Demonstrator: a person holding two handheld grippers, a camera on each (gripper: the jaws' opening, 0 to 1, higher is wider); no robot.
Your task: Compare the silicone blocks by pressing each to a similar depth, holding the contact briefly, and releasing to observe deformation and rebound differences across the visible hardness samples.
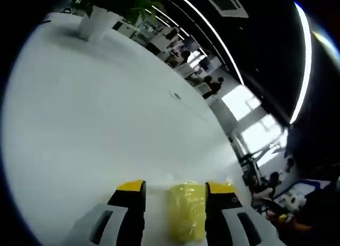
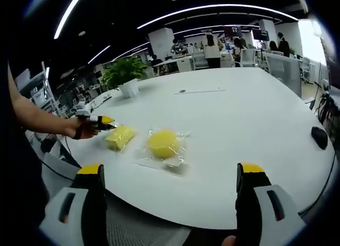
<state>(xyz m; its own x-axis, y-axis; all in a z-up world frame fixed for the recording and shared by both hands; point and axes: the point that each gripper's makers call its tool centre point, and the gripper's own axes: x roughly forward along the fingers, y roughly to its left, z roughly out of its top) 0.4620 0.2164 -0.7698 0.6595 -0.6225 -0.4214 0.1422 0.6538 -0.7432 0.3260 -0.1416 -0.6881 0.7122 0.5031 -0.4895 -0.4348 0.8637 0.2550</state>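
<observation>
Two yellow blocks lie on the desk (image 2: 255, 124): left tongs (image 1: 175, 190) straddle the rectangular block (image 2: 119, 137) loosely; right tongs (image 2: 170, 174) gape empty near the round block (image 2: 162, 143).

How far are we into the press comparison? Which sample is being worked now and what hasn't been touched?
Done: nothing visibly finished; I can't tell from these pictures whether any block was pressed before.
In hand: the left gripper is at the rectangular yellow block, with that block between its open jaws.
Left: the round yellow sample in clear wrap lies untouched on the white table; the right gripper is open, off the table edge.
</observation>
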